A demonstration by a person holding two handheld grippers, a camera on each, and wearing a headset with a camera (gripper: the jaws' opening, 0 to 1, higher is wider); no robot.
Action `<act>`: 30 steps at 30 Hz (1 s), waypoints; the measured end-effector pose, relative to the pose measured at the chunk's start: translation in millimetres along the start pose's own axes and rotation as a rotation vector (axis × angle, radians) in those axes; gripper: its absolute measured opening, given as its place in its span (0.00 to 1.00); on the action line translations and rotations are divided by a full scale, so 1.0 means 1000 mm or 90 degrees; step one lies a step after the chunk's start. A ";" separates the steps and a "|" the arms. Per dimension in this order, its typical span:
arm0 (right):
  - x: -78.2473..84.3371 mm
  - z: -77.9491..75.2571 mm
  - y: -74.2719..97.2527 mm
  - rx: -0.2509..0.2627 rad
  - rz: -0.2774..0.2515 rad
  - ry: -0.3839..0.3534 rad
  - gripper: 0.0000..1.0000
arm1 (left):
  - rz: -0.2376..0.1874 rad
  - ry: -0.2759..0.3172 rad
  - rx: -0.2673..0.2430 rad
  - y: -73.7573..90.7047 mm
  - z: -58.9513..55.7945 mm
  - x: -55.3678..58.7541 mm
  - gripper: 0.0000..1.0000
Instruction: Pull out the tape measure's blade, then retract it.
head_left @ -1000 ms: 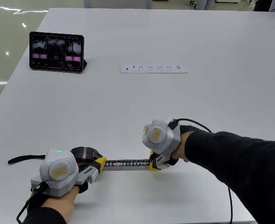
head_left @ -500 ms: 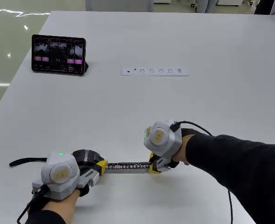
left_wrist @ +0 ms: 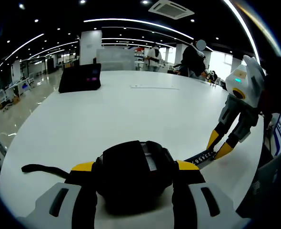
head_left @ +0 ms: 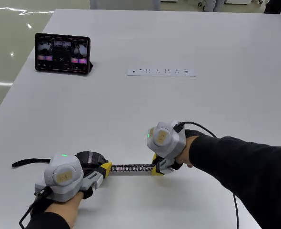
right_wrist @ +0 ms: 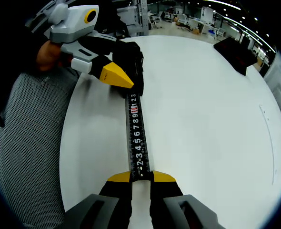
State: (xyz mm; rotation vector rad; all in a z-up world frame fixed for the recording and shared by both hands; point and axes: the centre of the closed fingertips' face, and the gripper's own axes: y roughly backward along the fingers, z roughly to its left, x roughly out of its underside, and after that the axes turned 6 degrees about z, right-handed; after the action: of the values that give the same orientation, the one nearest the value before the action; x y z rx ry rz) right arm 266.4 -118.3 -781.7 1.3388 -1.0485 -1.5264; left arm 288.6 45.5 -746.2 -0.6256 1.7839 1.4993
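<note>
White table [head_left: 188, 43], with the work set near its front edge. Left gripper [left_wrist: 135, 168], jaws clamped on both flanks of the black tape measure case [head_left: 88, 157], anchors it on the tabletop, presumably so a pull meets resistance. Right gripper [right_wrist: 141, 177], jaws pinching the free end of the blade [right_wrist: 136, 138], holds it flat and in line with the case. Only a short run of numerals is exposed between them. The end hook is concealed between the jaws, and the case's lock cannot be made out. The wrist strap [head_left: 28, 162] trails leftward.
</note>
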 end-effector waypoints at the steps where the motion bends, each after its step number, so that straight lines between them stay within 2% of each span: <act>1: -0.001 0.000 0.000 0.001 0.000 0.001 0.10 | 0.000 0.000 0.000 0.000 0.000 0.000 0.59; 11: -0.005 0.000 -0.002 0.004 -0.006 -0.005 0.10 | 0.000 0.001 -0.001 0.000 0.000 0.000 0.59; 20: -0.019 0.002 -0.006 0.005 -0.018 -0.001 0.10 | 0.001 0.000 0.000 0.001 -0.001 0.000 0.60; 30: -0.021 0.002 -0.006 0.005 -0.019 -0.008 0.10 | 0.000 0.003 0.000 0.000 0.000 0.000 0.60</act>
State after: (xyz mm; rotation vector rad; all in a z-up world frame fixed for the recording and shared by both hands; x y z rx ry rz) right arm 266.2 -96.4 -781.2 1.3571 -1.0475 -1.5566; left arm 288.3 45.3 -746.1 -0.6293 1.7876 1.4998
